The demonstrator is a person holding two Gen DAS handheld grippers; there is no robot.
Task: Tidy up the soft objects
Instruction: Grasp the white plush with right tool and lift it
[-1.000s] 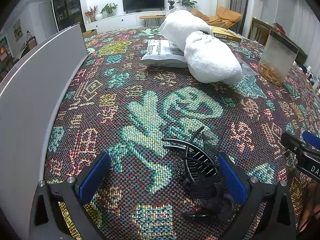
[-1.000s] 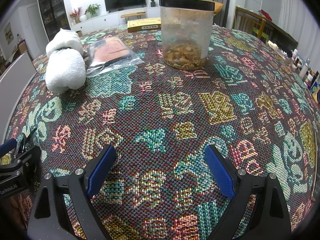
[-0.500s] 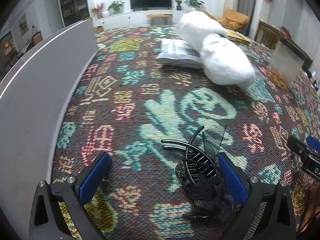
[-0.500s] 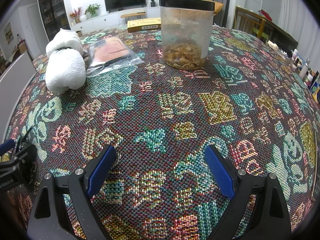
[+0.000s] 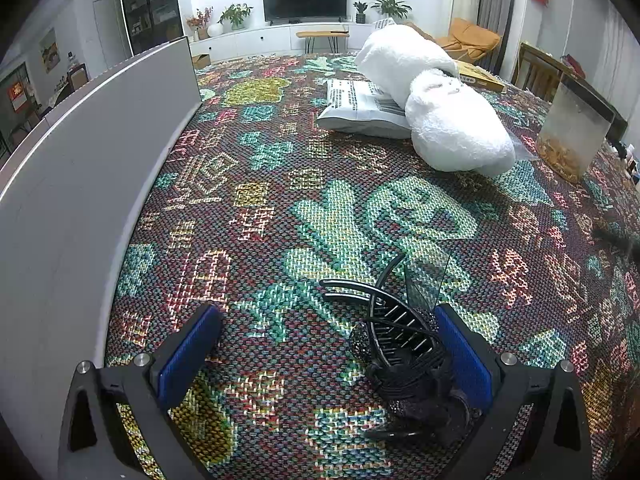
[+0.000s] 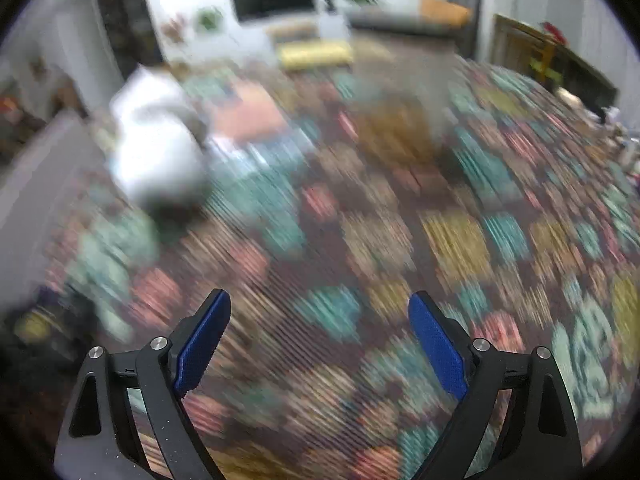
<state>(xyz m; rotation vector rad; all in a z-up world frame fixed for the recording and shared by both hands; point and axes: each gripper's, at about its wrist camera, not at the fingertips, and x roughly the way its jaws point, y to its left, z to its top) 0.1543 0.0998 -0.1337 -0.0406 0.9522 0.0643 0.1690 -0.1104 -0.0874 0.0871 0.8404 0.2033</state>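
The left gripper (image 5: 328, 344) is being held spread with the black toothed plastic hair claw (image 5: 404, 360) beside its right pad, so centring is being advised before closing.

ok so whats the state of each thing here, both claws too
left claw: open, fingers wide apart, low over the tablecloth
right claw: open, nothing between its fingers, view motion-blurred
black hair clip: lying on the cloth against the left claw's right finger, not gripped
white plush rolls: lying down, partly on the grey mailer bag
clear canister: upright, partly filled
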